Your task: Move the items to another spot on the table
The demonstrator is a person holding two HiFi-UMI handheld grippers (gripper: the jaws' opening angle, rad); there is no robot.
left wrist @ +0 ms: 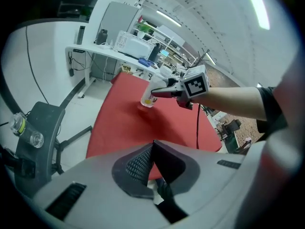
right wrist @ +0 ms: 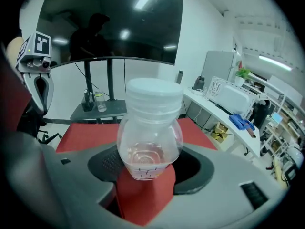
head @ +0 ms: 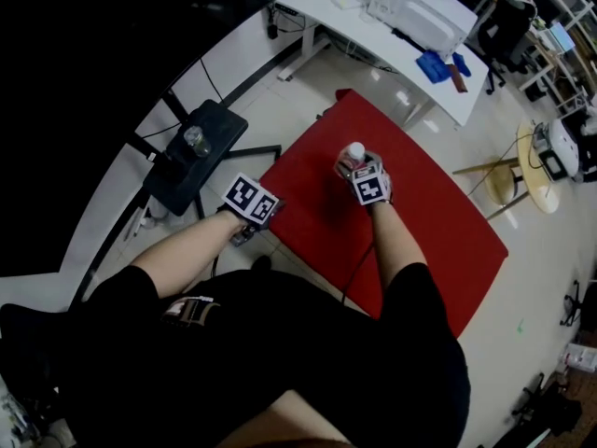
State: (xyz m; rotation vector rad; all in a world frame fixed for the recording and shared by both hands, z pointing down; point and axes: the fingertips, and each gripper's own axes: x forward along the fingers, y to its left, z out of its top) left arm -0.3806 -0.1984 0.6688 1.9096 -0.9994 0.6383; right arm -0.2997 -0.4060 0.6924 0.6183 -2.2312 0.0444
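Over red table (head: 438,222), bottle (right wrist: 150,128) upright, cap up, clasped by right gripper (right wrist: 150,165); left gripper (left wrist: 153,149) closed, empty.

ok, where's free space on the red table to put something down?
Red table is bare except for the bottle in the right gripper, on its left part. Free: the whole right half, and the strip between bottle and left gripper. Black side stand holds a small container.

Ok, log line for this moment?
right gripper: shut on bottle | bottle: over red table | left gripper: shut, empty, at table edge
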